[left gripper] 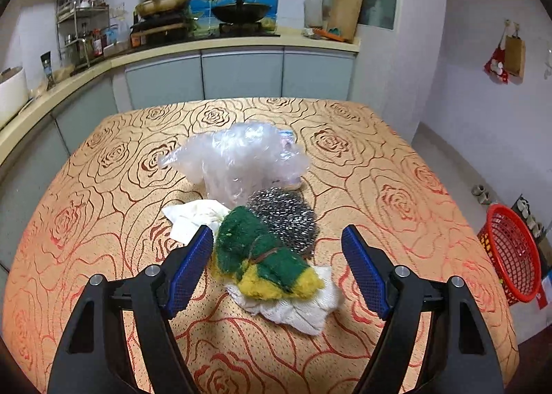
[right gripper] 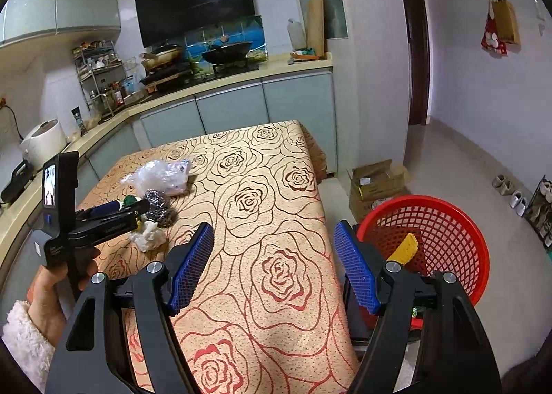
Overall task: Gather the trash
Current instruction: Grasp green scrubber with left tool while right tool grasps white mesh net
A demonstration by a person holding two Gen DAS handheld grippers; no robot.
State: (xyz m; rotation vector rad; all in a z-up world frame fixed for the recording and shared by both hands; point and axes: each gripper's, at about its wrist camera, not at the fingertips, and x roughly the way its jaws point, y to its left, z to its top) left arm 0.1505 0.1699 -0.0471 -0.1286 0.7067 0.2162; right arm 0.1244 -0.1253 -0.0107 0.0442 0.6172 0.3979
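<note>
A green and yellow sponge [left gripper: 262, 256] lies on crumpled white tissue [left gripper: 296, 307] on the rose-patterned table [left gripper: 103, 221]. Steel wool [left gripper: 286, 218] and a clear plastic bag [left gripper: 238, 159] sit just behind it, and another tissue [left gripper: 193, 218] lies to its left. My left gripper [left gripper: 277, 232] is open and straddles the sponge, with its pads off it. In the right wrist view a hand holds the left gripper [right gripper: 138, 206] over the same pile. My right gripper [right gripper: 273, 228] is open and empty over the table's near right edge. The red basket [right gripper: 448, 214] stands on the floor beside it, with a yellow sponge [right gripper: 407, 249] inside.
The red basket [left gripper: 510, 252] stands on the floor right of the table. A cardboard box [right gripper: 376, 183] sits on the floor behind it, and shoes [right gripper: 510, 190] line the right wall. The kitchen counter [left gripper: 241, 44] with pans runs behind and to the left of the table.
</note>
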